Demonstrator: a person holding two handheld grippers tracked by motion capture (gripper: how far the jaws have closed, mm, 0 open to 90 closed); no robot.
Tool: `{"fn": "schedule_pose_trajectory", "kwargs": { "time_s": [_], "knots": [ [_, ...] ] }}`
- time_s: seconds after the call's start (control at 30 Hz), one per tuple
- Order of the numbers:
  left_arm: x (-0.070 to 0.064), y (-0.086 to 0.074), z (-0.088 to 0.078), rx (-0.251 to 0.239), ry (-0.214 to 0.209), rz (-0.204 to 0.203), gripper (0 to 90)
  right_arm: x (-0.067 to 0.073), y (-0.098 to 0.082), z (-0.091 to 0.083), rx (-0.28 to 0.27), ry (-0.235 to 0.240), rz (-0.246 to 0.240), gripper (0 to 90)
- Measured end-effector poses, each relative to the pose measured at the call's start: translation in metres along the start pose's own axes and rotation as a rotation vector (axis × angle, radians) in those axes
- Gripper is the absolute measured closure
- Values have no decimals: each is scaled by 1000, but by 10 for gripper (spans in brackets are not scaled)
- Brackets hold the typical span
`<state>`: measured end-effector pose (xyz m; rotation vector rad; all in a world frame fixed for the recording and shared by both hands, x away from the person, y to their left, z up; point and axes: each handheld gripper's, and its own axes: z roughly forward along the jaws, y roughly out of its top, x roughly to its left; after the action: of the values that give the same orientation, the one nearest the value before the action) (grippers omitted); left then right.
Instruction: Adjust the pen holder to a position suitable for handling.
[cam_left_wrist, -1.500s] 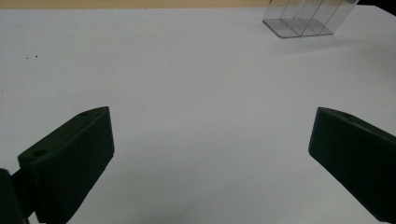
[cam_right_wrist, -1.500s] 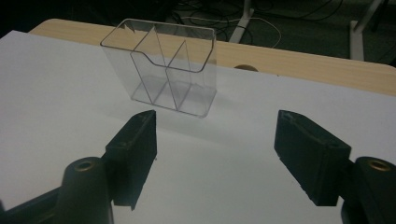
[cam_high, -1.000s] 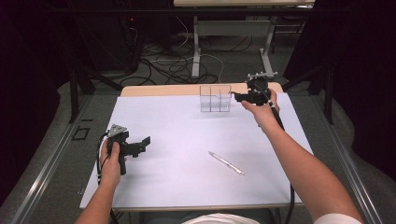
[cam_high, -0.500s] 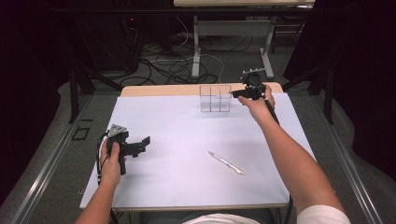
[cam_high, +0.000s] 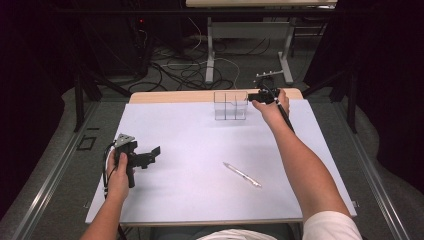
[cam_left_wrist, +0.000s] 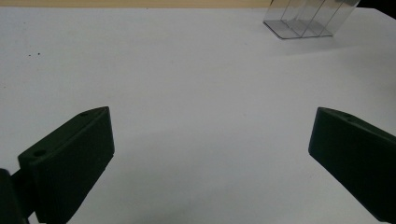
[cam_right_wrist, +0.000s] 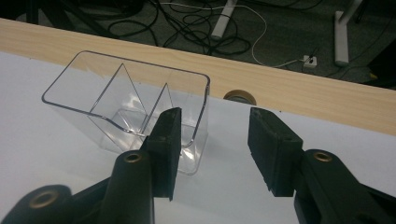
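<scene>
Since the earlier frames the right gripper (cam_high: 251, 97) has come in toward the holder (cam_high: 230, 105) at the far edge, and its jaws have just been closing. In the right gripper view the fingers (cam_right_wrist: 168, 140) stand partly spread. The near end wall of the holder (cam_right_wrist: 140, 109) seems to sit between them, close to the left one, which covers the corner. Whether that finger touches the wall, I cannot tell. The right one stands clear of the wall, over the white sheet (cam_right_wrist: 224, 186). No pinch is visible.

The holder is clear plastic, upright, split by two partitions into three compartments, all see-through down to the base. It sits on the sheet, just short of the bare wood strip (cam_right_wrist: 289, 88).

The left gripper (cam_high: 152, 152) has not shifted. It rests low over the near-left part of the sheet, fingers (cam_left_wrist: 70, 163) spread wide with nothing between them. From these fingers the holder (cam_left_wrist: 303, 21) lies far ahead and to the right.

A pen (cam_high: 242, 174) lies flat on the sheet, well apart from both sets of fingers, nearer the person.
</scene>
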<state>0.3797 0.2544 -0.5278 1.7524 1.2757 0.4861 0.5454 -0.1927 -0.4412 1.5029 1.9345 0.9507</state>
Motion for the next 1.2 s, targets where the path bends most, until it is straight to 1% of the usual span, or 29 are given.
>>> {"fn": "schedule_pose_trajectory", "kwargs": {
  "time_s": [0.07, 0.17, 0.2, 0.3, 0.37, 0.57, 0.6, 0.63, 0.7, 0.73, 0.8, 0.87, 1.03, 1.2],
  "knots": [
    [0, 0, 0, 0, 1, -2, 1, 0, 0, 4, -1, 5, 12, 576],
    [0, 0, 1, 1, 0, -3, 2, -1, 0, 8, -18, 7, 27, 605],
    [1, -1, 1, 1, 1, -5, 2, -1, 0, 10, -18, 10, 25, 615],
    [0, -1, 0, 0, 0, -16, 2, -2, -1, 16, -9, 15, 38, 620],
    [1, -2, 0, 0, 0, -17, 2, -2, -2, 21, 5, 18, 57, 624],
    [0, -2, 0, 4, 0, -17, 2, -1, -5, 30, 9, 18, 50, 660],
    [-1, -2, 0, 5, 0, -19, 2, 0, -5, 31, 10, 17, 57, 666],
    [-1, -2, 0, 6, -2, -19, 2, 0, -6, 33, 12, 17, 49, 670],
    [-2, -2, 0, 8, -6, -20, 1, 1, -7, 35, 15, 26, 60, 683],
    [-2, -2, 0, 8, -6, -18, 2, 1, -7, 36, 15, 25, 54, 690],
    [-2, -3, 1, 12, -8, -17, 1, 3, -8, 38, 16, 28, 71, 703],
    [-2, -3, 1, 14, -8, -18, 2, 3, -9, 40, 20, 34, 78, 715],
    [-1, -3, 0, 10, -7, -23, 2, 6, -11, 45, 35, 34, 97, 746],
    [-1, -3, 0, 12, -10, -23, 1, 8, -12, 48, 38, 26, 94, 771]
  ]
}}
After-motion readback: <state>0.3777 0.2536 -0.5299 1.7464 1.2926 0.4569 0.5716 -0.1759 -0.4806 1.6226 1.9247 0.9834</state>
